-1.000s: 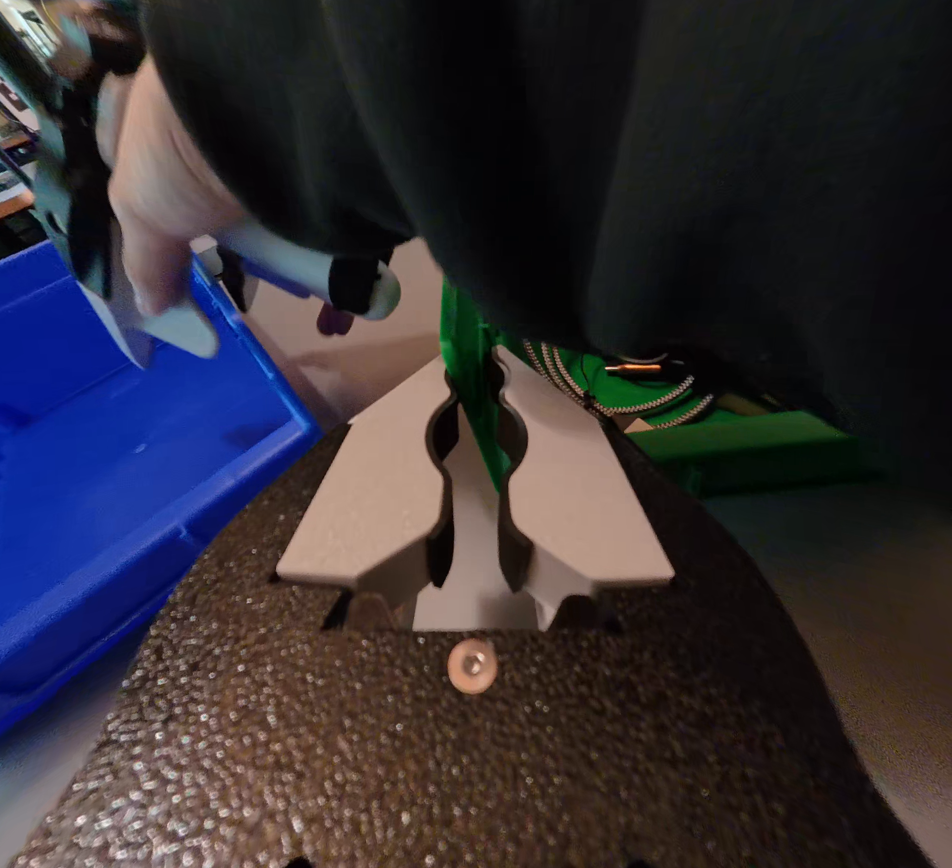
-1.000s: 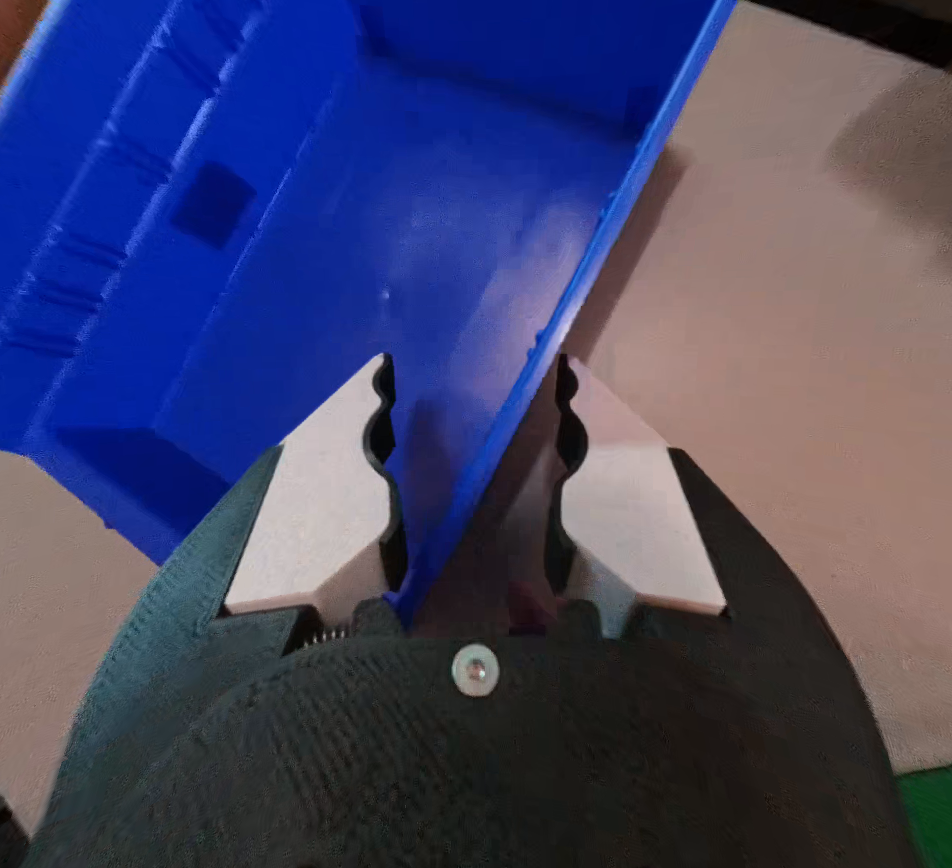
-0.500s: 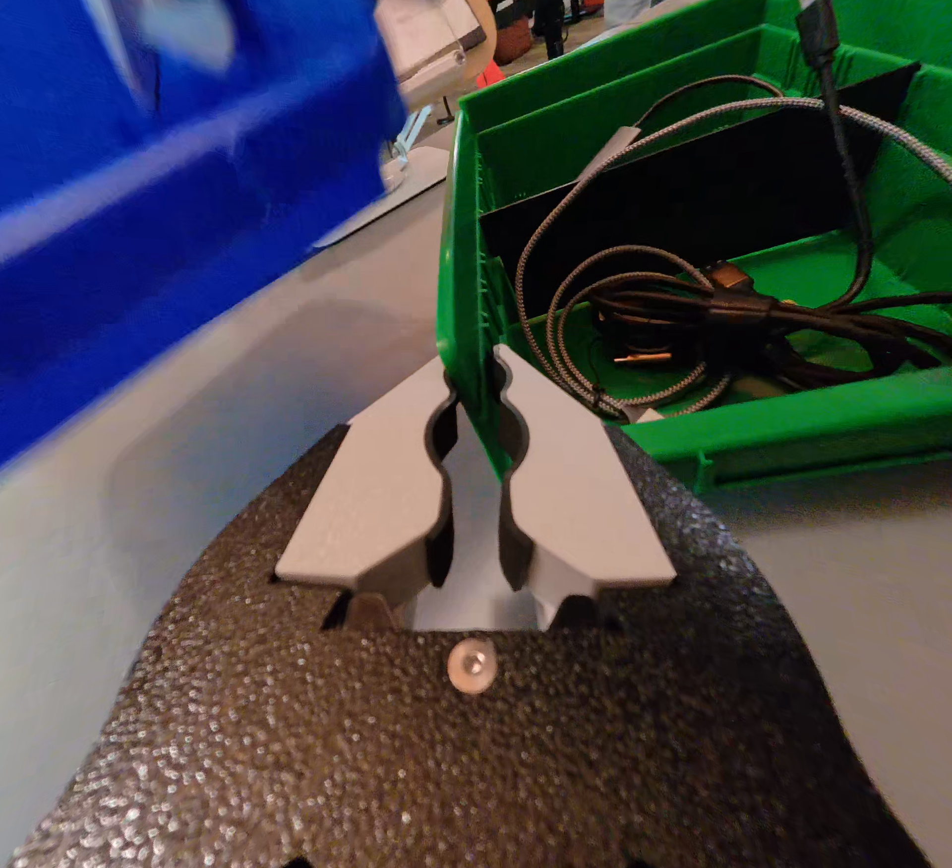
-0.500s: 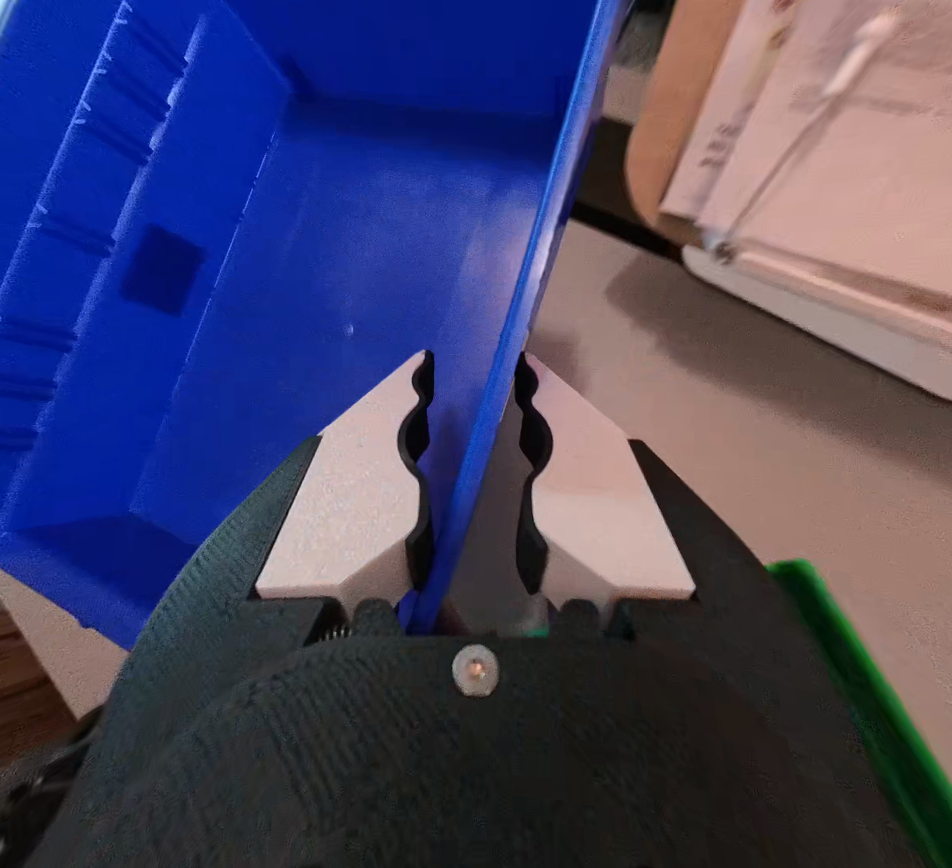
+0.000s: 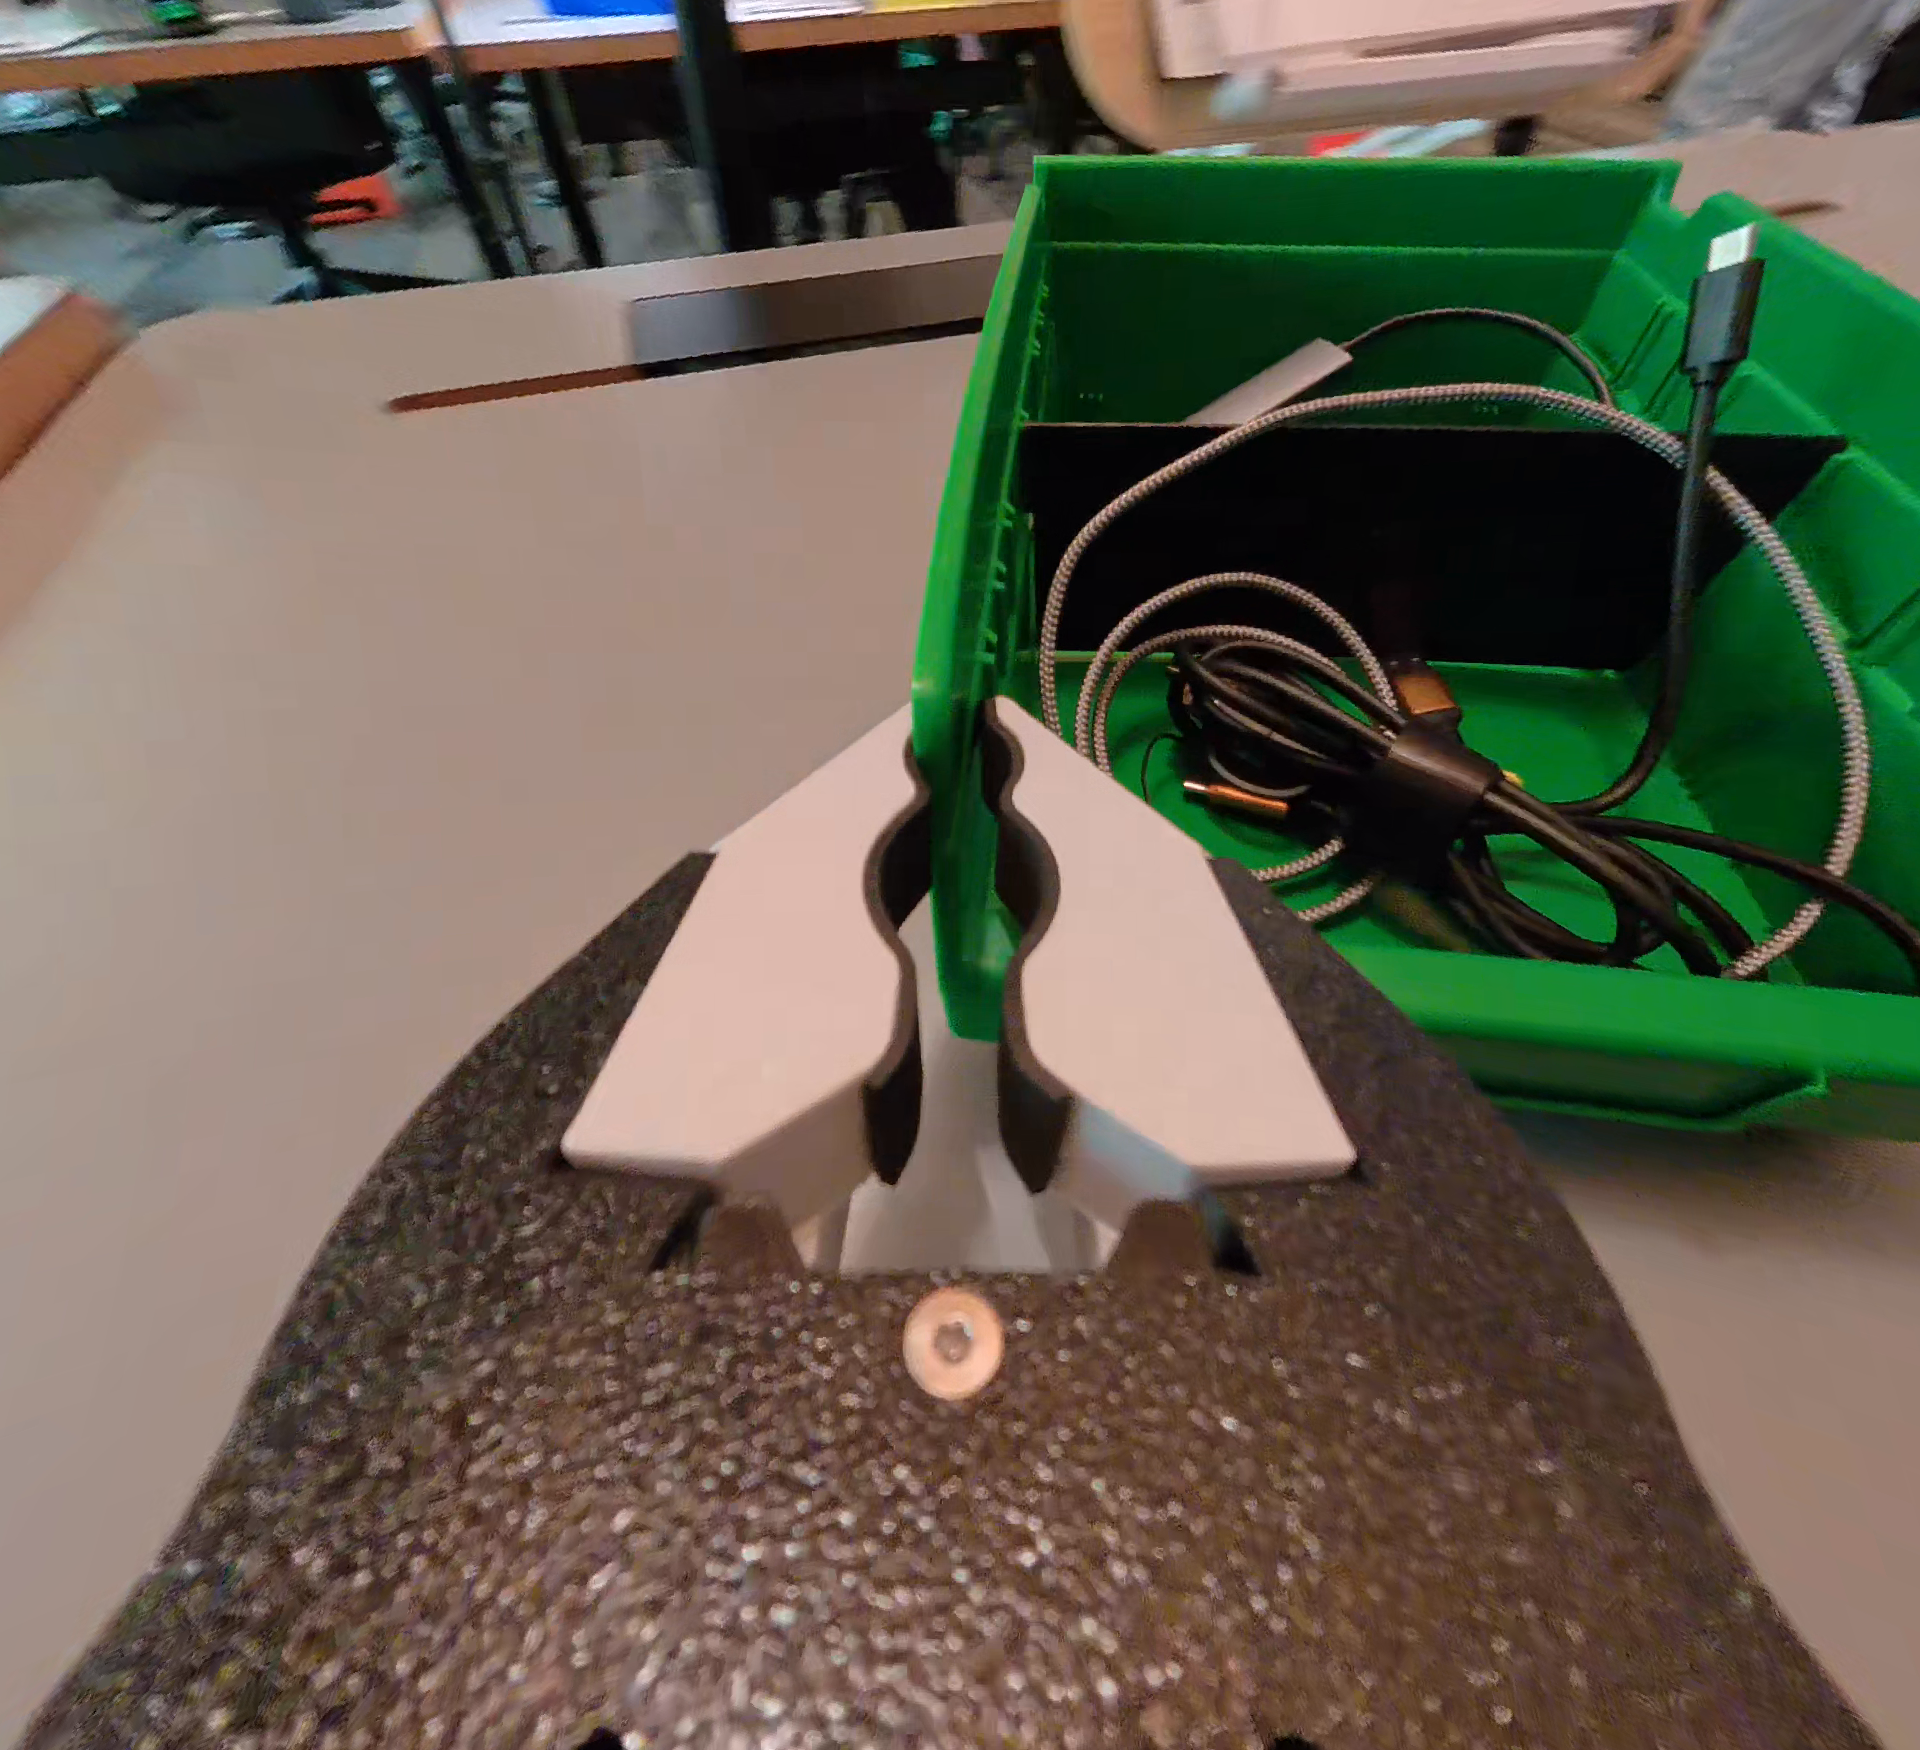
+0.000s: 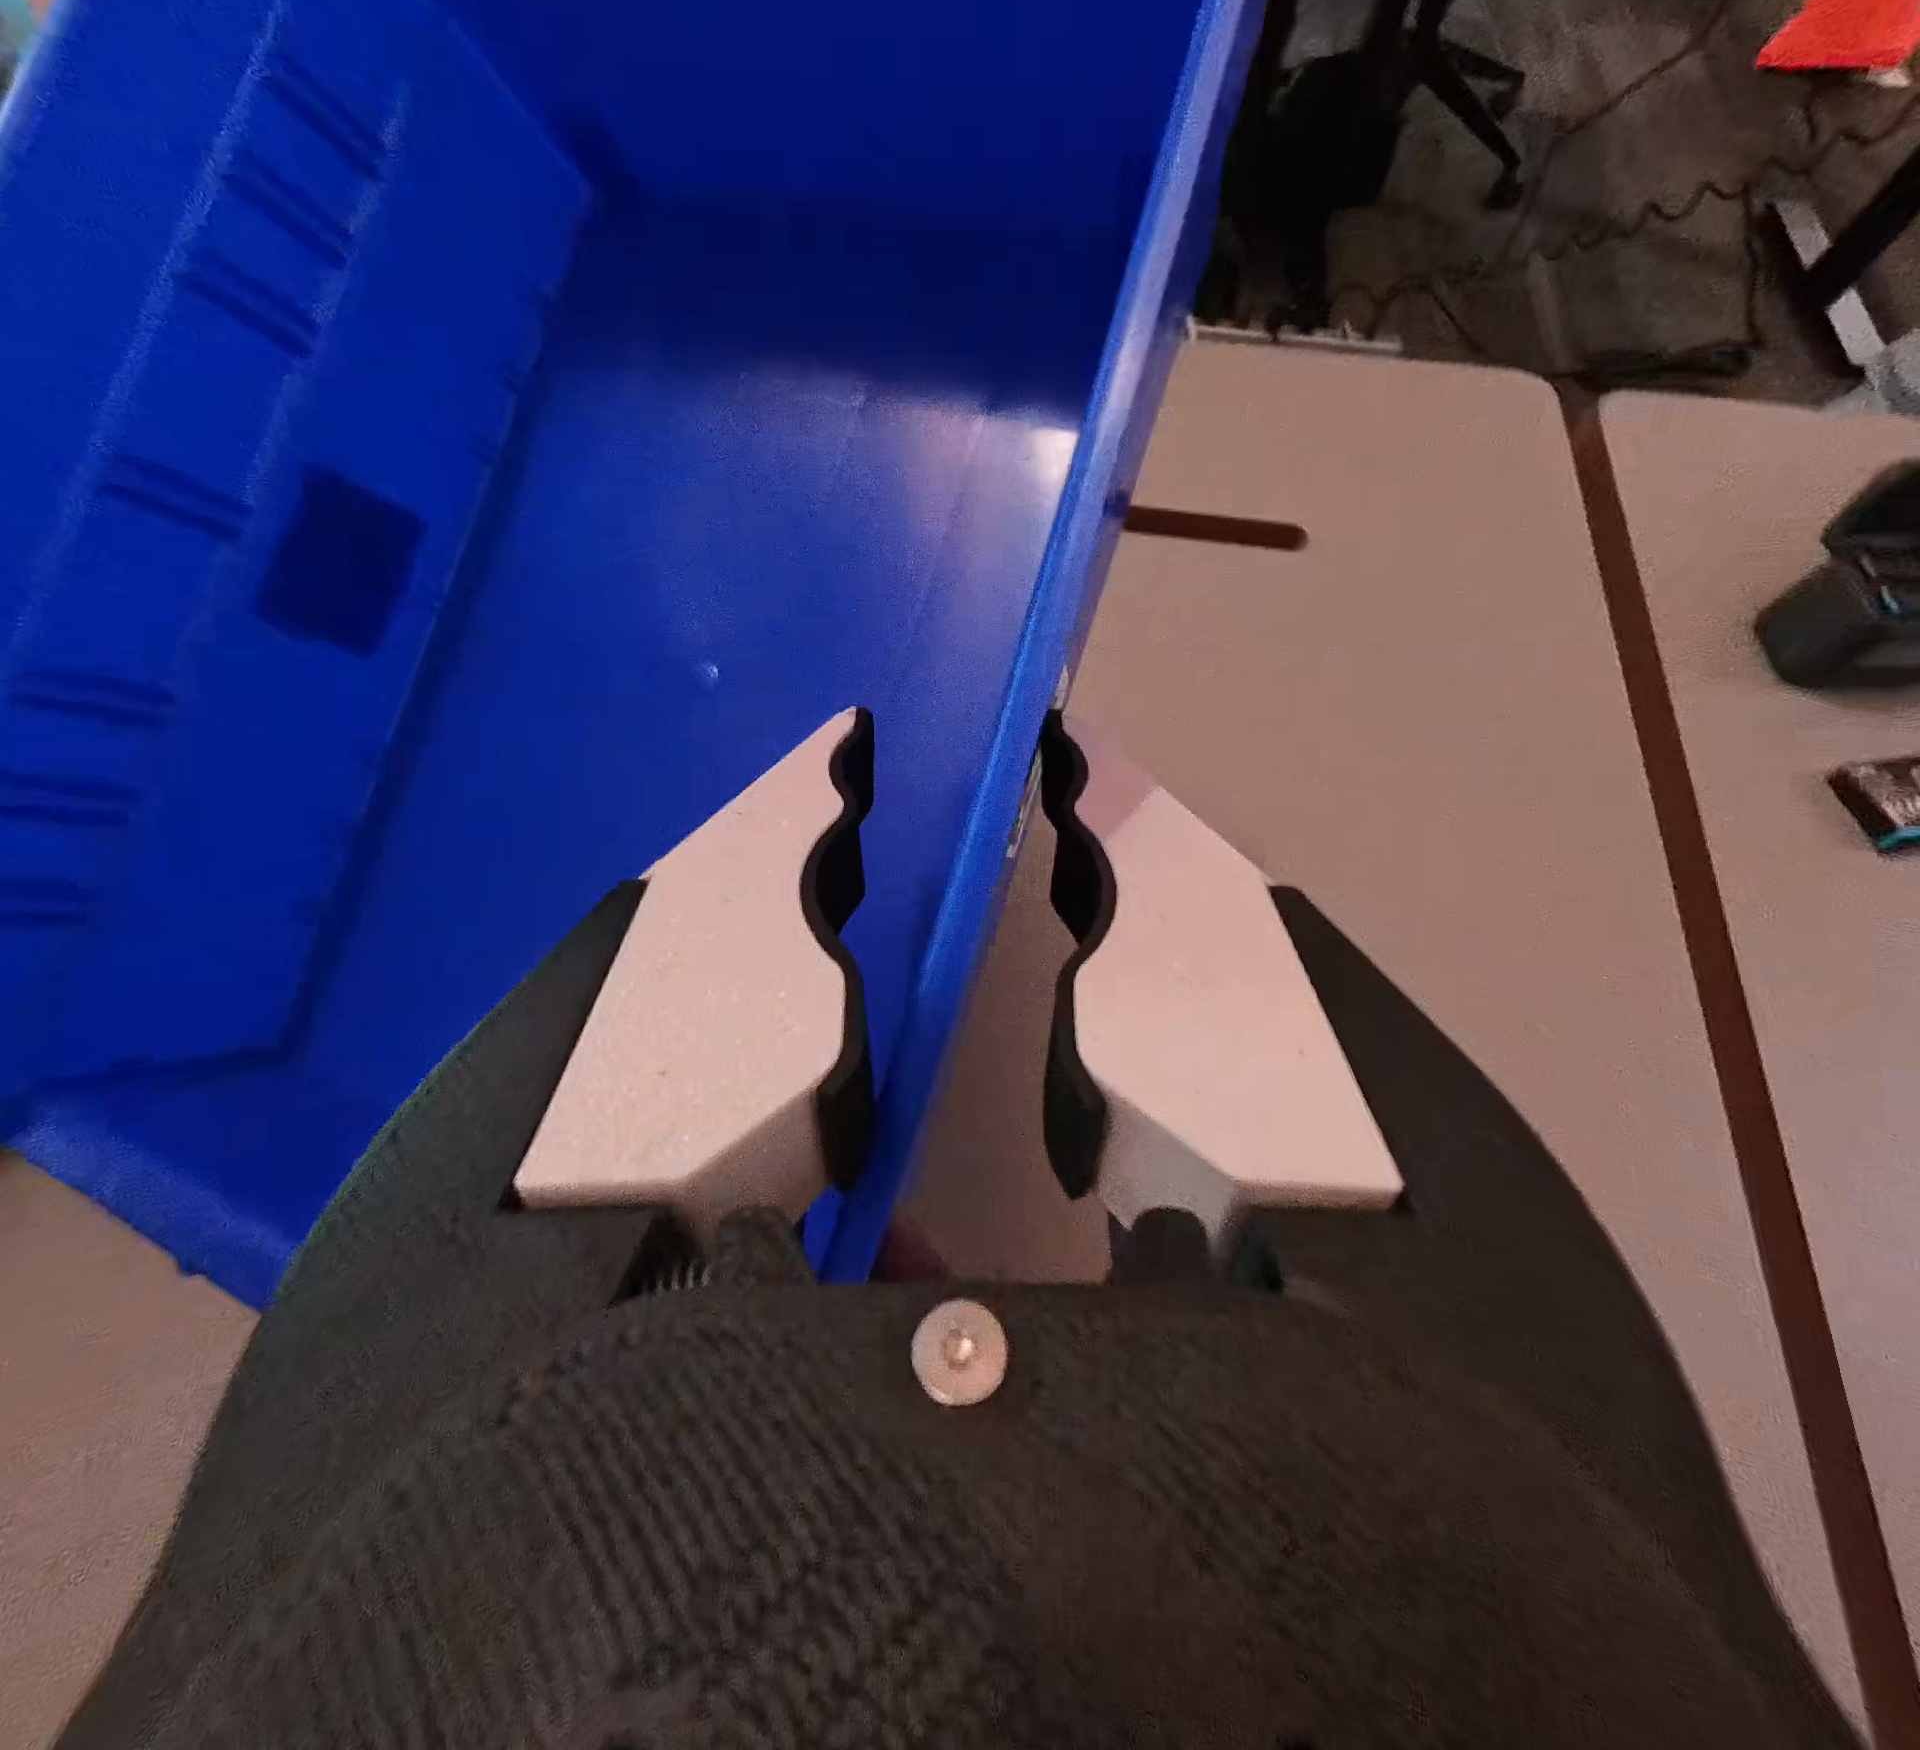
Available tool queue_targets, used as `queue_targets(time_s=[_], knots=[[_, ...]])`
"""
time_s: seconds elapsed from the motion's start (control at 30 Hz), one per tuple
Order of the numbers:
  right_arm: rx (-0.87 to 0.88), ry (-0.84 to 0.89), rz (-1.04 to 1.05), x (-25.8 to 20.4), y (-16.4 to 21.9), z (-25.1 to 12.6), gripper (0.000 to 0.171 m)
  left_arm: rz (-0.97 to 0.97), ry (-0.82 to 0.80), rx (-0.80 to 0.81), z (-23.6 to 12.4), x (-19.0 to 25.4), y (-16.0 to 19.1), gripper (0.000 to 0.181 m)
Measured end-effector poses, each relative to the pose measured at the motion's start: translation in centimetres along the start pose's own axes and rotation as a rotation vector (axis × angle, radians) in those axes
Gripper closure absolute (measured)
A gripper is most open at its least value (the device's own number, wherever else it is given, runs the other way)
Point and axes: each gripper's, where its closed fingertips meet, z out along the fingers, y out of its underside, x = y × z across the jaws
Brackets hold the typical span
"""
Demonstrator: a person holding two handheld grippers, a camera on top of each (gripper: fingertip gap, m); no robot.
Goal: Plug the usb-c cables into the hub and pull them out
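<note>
Cables (image 5: 1455,765) lie tangled in the green bin (image 5: 1558,1046) whose wall my left gripper (image 5: 961,755) pinches, while my right gripper (image 6: 951,744), jaws slackened, has swung the empty blue bin (image 6: 727,298) aside, so plugging hasn't begun.

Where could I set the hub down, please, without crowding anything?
The tabletop left of the green bin lies bare up to the far slot. The blue bin is empty inside. The green bin's front compartment is crowded with coiled cables.
</note>
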Motion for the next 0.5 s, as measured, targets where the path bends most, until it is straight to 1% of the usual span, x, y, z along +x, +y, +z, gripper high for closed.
queue_targets(time_s=[0.1,0.23,0.33,0.4,0.5], knots=[[-0.070,0.036,0.037,3.9,5.0,0.8,0.139,-0.067,-0.106,0.021,-1.1,-4.0,0.4,0.179],[-0.180,0.011,0.161,6.0,10.2,3.4,0.139,-0.103,-0.218,0.021,-2.3,-7.4,0.8,0.180],[-0.234,0.002,0.218,6.7,12.2,5.5,0.139,-0.122,-0.266,0.023,-2.7,-8.6,1.0,0.181],[-0.257,0.009,0.224,7.1,12.7,6.9,0.139,-0.139,-0.265,0.024,-2.7,-8.8,1.0,0.181],[-0.300,0.015,0.211,7.9,13.1,8.6,0.139,-0.110,-0.291,0.019,-2.7,-9.0,1.0,0.180]])
